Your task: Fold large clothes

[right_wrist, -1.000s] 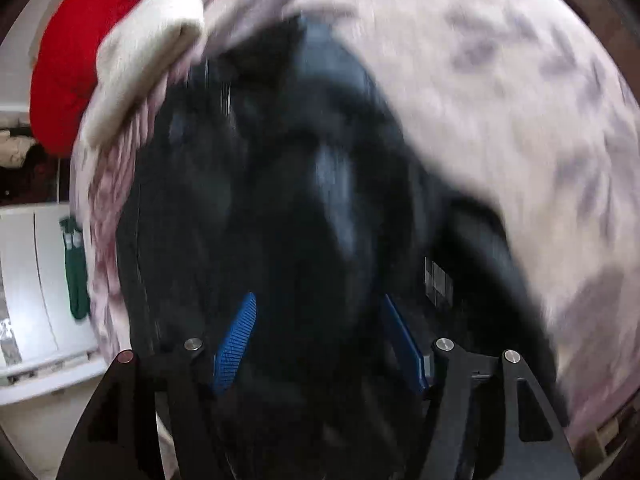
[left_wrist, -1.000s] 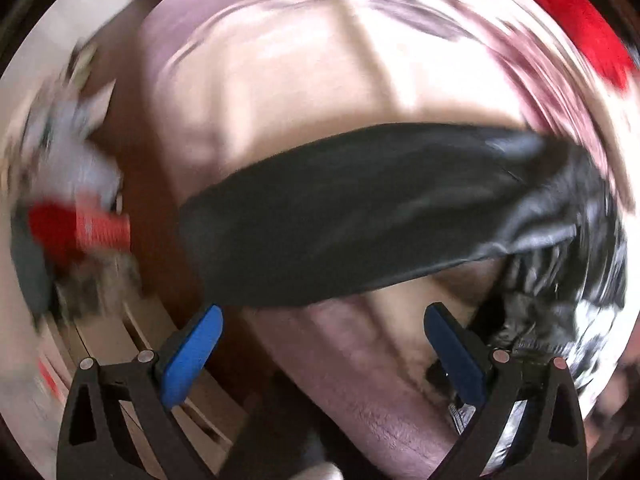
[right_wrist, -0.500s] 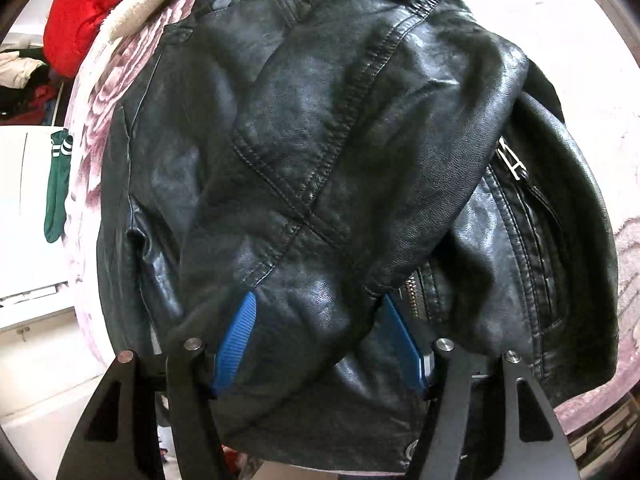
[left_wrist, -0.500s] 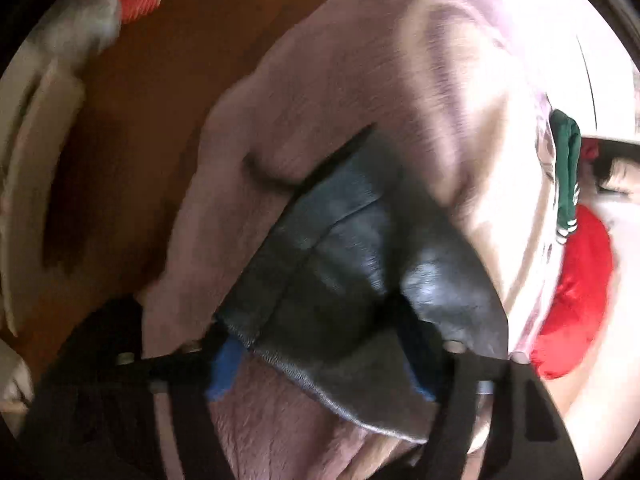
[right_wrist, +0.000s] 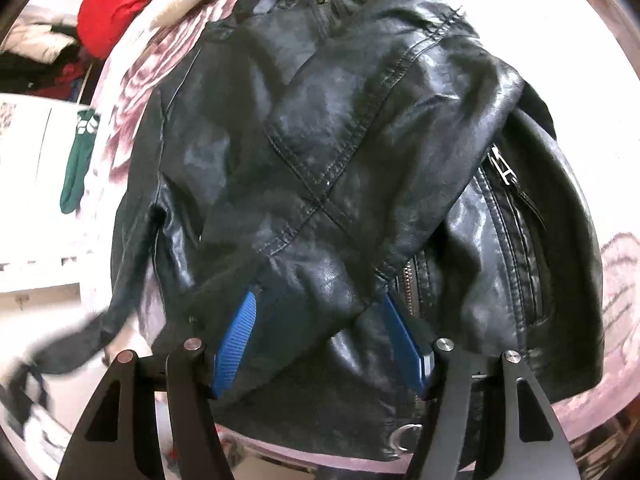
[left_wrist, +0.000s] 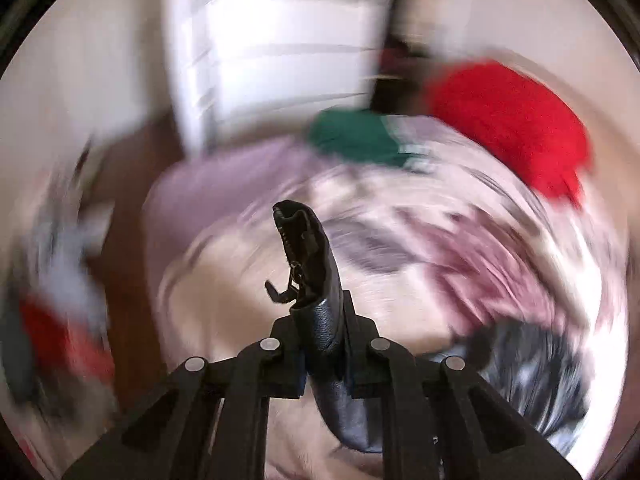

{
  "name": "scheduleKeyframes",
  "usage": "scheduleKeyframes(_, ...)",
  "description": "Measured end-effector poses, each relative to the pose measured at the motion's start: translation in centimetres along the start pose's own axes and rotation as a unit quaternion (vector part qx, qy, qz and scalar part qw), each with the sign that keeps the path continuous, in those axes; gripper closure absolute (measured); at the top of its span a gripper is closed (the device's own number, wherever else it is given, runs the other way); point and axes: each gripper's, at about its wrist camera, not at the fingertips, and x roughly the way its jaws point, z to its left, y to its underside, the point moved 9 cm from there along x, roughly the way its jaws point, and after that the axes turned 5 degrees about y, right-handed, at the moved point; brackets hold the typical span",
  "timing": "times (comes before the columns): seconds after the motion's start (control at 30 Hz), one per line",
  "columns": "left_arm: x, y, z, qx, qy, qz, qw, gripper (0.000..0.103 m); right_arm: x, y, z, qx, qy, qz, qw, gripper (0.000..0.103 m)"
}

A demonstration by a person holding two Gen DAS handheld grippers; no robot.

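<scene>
Black jacket (right_wrist: pixel 340 168) lies crumpled on the flowered bed (right_wrist: pixel 616 280), long axis running near to far. Left tool (left_wrist: pixel 320 344) closing, pinching a zippered strip (left_wrist: pixel 310 256) of the jacket. Right tool (right_wrist: pixel 320 332) opening, straddling a fold, pads apart from it.

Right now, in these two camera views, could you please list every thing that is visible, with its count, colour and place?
leather jacket: one, black, spread on the bed cover, one sleeve laid across its front.
sleeve cuff: one, black with a zipper, pinched in the left gripper and lifted.
bed cover: one, pale with mauve flower print, under the jacket.
red garment: one, red, at the far end of the bed.
green sock: one, green with white marks, at the bed's edge.
white cabinet: one, white, beyond the bed, blurred.
left gripper: one, black, jaws closing on the cuff.
right gripper: one, black with blue pads, jaws opening over the jacket's lower part.
</scene>
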Motion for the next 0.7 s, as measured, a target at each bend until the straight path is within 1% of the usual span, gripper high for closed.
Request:
scheduleKeyframes(0.03,-0.5,-0.1,-3.8,0.054,0.018,-0.006,0.9983,0.093,-0.1,0.0,-0.4,0.001,-0.006,0.005,1.0,0.029)
scheduleKeyframes(0.07,-0.8,0.1,-6.7,0.089,0.032,-0.007,0.9954,0.094,-0.3,0.1,-0.9,0.006,-0.008,0.007,1.0,0.025)
scheduleKeyframes(0.1,-1.0,0.6,-10.0,0.129,0.053,-0.006,0.9902,0.094,-0.6,0.0,-1.6,0.016,-0.015,0.007,1.0,0.024)
scheduleKeyframes(0.17,-1.9,2.7,-16.8,0.196,0.103,-0.001,0.9751,0.094,-1.6,-0.4,-3.3,0.04,-0.026,-0.002,0.999,0.024)
scheduleKeyframes(0.2,-2.8,4.9,-21.1,0.242,0.135,0.002,0.961,0.094,-2.3,-0.5,-4.4,0.052,-0.028,-0.009,0.998,0.024)
scheduleKeyframes(0.23,-3.6,6.9,-24.0,0.272,0.16,0.005,0.9489,0.094,-2.9,-0.6,-5.5,0.063,-0.028,-0.016,0.998,0.024)
scheduleKeyframes(0.27,-4.8,9.7,-27.6,0.308,0.192,0.009,0.9317,0.094,-3.6,-0.7,-6.9,0.076,-0.027,-0.024,0.996,0.024)
scheduleKeyframes(0.3,-5.1,11.0,-29.9,0.331,0.209,0.013,0.9202,0.094,-4.3,-0.7,-8.5,0.091,-0.025,-0.031,0.995,0.024)
scheduleKeyframes(0.33,-6.3,14.3,-33.2,0.364,0.241,0.023,0.8994,0.094,-4.8,-0.6,-9.8,0.104,-0.023,-0.036,0.994,0.024)
scheduleKeyframes(0.37,-7.2,16.0,-36.1,0.385,0.264,0.032,0.8838,0.094,-5.4,-0.4,-11.5,0.119,-0.02,-0.041,0.992,0.024)
scheduleKeyframes(0.43,-9.5,22.2,-39.9,0.435,0.311,0.057,0.8433,0.094,-6.4,0.3,-14.8,0.149,-0.011,-0.048,0.988,0.024)
scheduleKeyframes(0.47,-10.6,26.0,-41.3,0.46,0.331,0.071,0.8207,0.095,-6.9,0.9,-16.6,0.161,-0.005,-0.049,0.986,0.024)
scheduleKeyframes(0.53,-12.1,30.7,-43.0,0.494,0.352,0.092,0.7898,0.095,-7.7,2.4,-20.5,0.186,0.014,-0.048,0.981,0.024)
scheduleKeyframes(0.57,-12.7,33.8,-43.3,0.513,0.362,0.108,0.7707,0.095,-8.0,3.0,-21.8,0.192,0.02,-0.046,0.98,0.024)
scheduleKeyframes(0.6,-13.1,35.2,-43.4,0.523,0.365,0.117,0.7608,0.095,-8.3,3.9,-23.6,0.201,0.029,-0.042,0.978,0.024)
scheduleKeyframes(0.63,-13.2,37.5,-43.3,0.539,0.365,0.13,0.748,0.095,-8.6,4.6,-25.1,0.208,0.037,-0.038,0.977,0.024)
scheduleKeyframes(0.67,-13.2,39.2,-42.8,0.553,0.361,0.141,0.7374,0.094,-8.9,5.4,-26.5,0.215,0.044,-0.034,0.975,0.024)
scheduleKeyframes(0.7,-13.1,40.4,-42.3,0.565,0.352,0.151,0.7303,0.094,-9.2,6.1,-28.0,0.221,0.05,-0.029,0.974,0.024)
